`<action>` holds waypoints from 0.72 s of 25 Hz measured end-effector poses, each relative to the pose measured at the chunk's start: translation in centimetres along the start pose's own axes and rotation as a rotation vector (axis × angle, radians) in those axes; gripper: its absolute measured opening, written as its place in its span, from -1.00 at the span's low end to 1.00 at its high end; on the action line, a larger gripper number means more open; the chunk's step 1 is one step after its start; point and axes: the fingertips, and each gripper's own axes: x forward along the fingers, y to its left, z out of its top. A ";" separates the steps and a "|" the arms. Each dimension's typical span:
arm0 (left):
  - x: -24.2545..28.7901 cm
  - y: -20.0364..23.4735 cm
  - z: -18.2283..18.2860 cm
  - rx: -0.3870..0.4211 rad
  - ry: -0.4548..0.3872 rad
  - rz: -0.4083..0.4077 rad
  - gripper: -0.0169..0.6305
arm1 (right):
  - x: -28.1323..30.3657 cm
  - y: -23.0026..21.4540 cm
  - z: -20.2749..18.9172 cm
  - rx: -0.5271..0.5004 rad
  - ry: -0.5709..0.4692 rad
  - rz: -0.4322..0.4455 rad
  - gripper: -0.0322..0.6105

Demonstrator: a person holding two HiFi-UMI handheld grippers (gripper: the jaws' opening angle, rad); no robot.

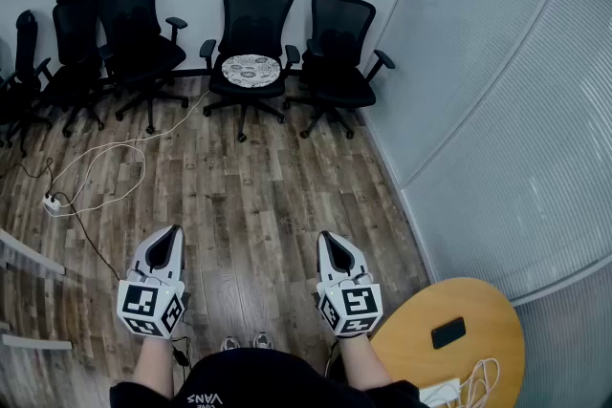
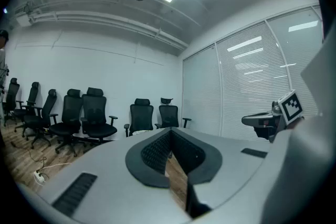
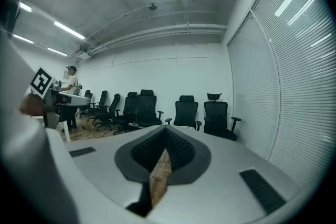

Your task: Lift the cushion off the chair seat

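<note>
Five black office chairs (image 1: 134,24) line the far wall in the head view, the leftmost cut by the frame edge. Left part of the wood floor (image 1: 258,196): white power strip (image 1: 52,203), with a white cable (image 1: 115,148) looping from it toward the chairs. Left gripper (image 1: 171,231) sits low in frame, close to the person, roughly level and aimed at the chair row. Its jaws are together with nothing held; the left gripper view shows only a sliver of floor between the pads. Cushion (image 1: 251,69): round, pale, patterned, lying flat on the seat of the armchair (image 1: 253,10) second from the right, well apart from both grippers, nothing touching it. Right gripper (image 1: 328,237) runs parallel to the left one at the same attitude, jaws closed and empty, again just a strip of floor showing in the right gripper view. Bottom right: round wooden worktop (image 1: 497,301) carrying a dark phone (image 1: 448,332) and a coiled white cord (image 1: 481,375) at its near edge. Right side: glass partition (image 1: 516,110) with blinds, meeting the far wall at the corner beside the last chair.
</note>
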 end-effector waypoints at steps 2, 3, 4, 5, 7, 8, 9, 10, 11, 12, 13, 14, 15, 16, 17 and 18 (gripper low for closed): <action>-0.2 0.0 -0.1 -0.001 0.002 -0.001 -0.91 | -0.1 0.2 0.0 0.000 -0.001 0.002 -0.85; -0.2 0.0 -0.1 -0.001 0.003 -0.001 -0.91 | 0.0 0.3 0.0 0.000 -0.001 0.002 -0.85; -0.1 0.1 -0.1 -0.001 0.003 -0.001 -0.91 | 0.0 0.3 0.1 0.000 -0.001 0.003 -0.85; 0.0 0.1 0.0 0.000 0.002 -0.001 -0.91 | 0.1 0.2 0.1 0.000 -0.001 0.003 -0.85; 0.1 0.1 0.2 0.002 0.001 -0.002 -0.91 | 0.3 0.1 0.2 -0.001 0.000 0.002 -0.85; 0.2 0.1 0.2 0.001 0.001 -0.002 -0.91 | 0.4 0.1 0.3 -0.002 0.001 0.002 -0.85; 0.3 0.1 0.2 -0.001 0.002 -0.002 -0.91 | 0.4 0.1 0.3 -0.002 0.002 0.002 -0.85; 0.3 0.2 0.2 -0.004 0.003 -0.003 -0.91 | 0.5 0.1 0.3 -0.002 0.003 0.001 -0.85; 0.4 0.3 0.1 -0.008 0.004 -0.003 -0.91 | 0.6 0.1 0.3 -0.001 0.003 0.002 -0.85; 0.4 0.4 0.1 -0.011 0.004 -0.003 -0.91 | 0.6 0.1 0.3 0.001 0.004 0.004 -0.85; 0.4 0.4 0.0 -0.013 0.005 -0.002 -0.91 | 0.6 0.2 0.3 0.007 0.002 0.009 -0.85; 0.3 0.5 -0.1 -0.014 0.006 -0.001 -0.91 | 0.6 0.3 0.2 0.015 -0.001 0.015 -0.85; 0.3 0.5 -0.3 -0.014 0.007 -0.001 -0.91 | 0.6 0.4 0.2 0.022 -0.007 0.018 -0.85; 0.2 0.6 -0.4 -0.014 0.007 -0.001 -0.91 | 0.6 0.5 0.2 0.024 -0.012 0.017 -0.85; 0.1 0.6 -0.6 -0.016 0.006 -0.002 -0.91 | 0.5 0.6 0.1 0.021 -0.015 0.014 -0.85; 0.1 0.7 -0.7 -0.018 0.005 -0.004 -0.91 | 0.5 0.7 0.1 0.017 -0.017 0.010 -0.85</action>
